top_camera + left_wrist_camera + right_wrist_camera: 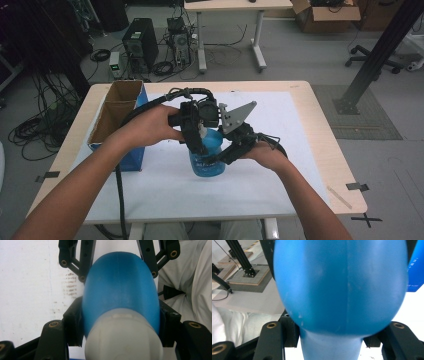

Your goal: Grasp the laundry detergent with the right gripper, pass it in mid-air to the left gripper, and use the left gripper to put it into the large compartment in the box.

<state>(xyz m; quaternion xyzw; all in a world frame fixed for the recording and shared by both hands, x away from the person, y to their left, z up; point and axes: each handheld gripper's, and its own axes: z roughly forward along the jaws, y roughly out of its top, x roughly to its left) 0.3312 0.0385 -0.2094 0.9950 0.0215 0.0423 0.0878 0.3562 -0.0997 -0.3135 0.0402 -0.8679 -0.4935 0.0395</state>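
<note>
Two grippers meet at a blue bottle [207, 157] standing mid-bench: left gripper [196, 131] jaws clamp its white-capped top, right gripper [231, 149] jaws clamp its side. An open cardboard box [116, 107] stands left, contents unseen.

Past my desk's [320, 130] far edge I see grey floor [300, 60], tangled cables [45, 115], two computer towers [140, 42], another desk [235, 6], and a cardboard box [325, 15].
</note>
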